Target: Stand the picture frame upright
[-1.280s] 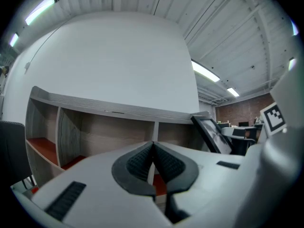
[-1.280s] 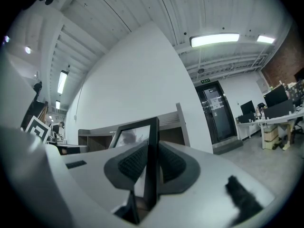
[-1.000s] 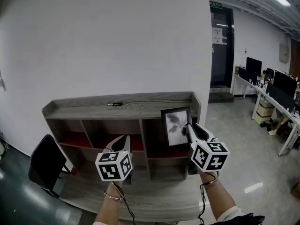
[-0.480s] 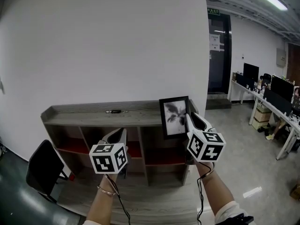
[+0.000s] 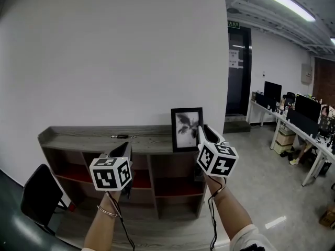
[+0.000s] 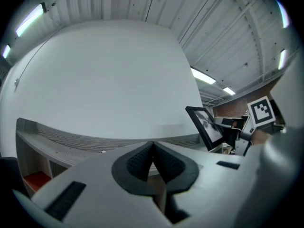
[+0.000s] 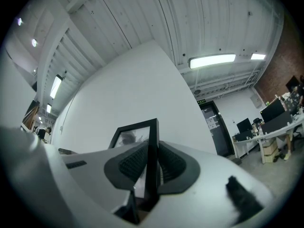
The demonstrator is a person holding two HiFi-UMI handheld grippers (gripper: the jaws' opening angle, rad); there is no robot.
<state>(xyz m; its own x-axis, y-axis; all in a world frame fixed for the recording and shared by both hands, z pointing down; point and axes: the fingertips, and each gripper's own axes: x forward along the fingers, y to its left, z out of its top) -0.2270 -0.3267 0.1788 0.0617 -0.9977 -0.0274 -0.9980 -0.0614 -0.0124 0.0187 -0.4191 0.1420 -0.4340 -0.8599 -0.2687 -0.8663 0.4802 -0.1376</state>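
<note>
White left hand-held gripper (image 5: 127, 148): clenched on nothing, its dark ribbed pads (image 6: 138, 163) pressed together; held low on the left side.
Left wrist: a thin bracelet (image 5: 106, 212) circles it.
Right hand-held gripper (image 5: 202, 133): grasping the picture frame (image 5: 187, 129) by its right edge, with the black edge pinched between both pads (image 7: 172, 162).
Picture frame: black and upright, its face toward the person, showing a dark leafy print on a pale ground. Its lower edge is level with the top of the shelf unit (image 5: 73, 142); whether it touches the wood cannot be told.
Shelf unit: grey wood with a raised lip along the top and open compartments below, some with red floors.
Small dark item (image 5: 119, 136): lies on the shelf top, left of the frame; too small to identify.
Chair (image 5: 37, 196): black, at the unit's left end.
Wall (image 5: 115, 51): plain white, behind the unit.
Far right: a dark door (image 5: 238, 72) and desks with monitors (image 5: 296, 106).
</note>
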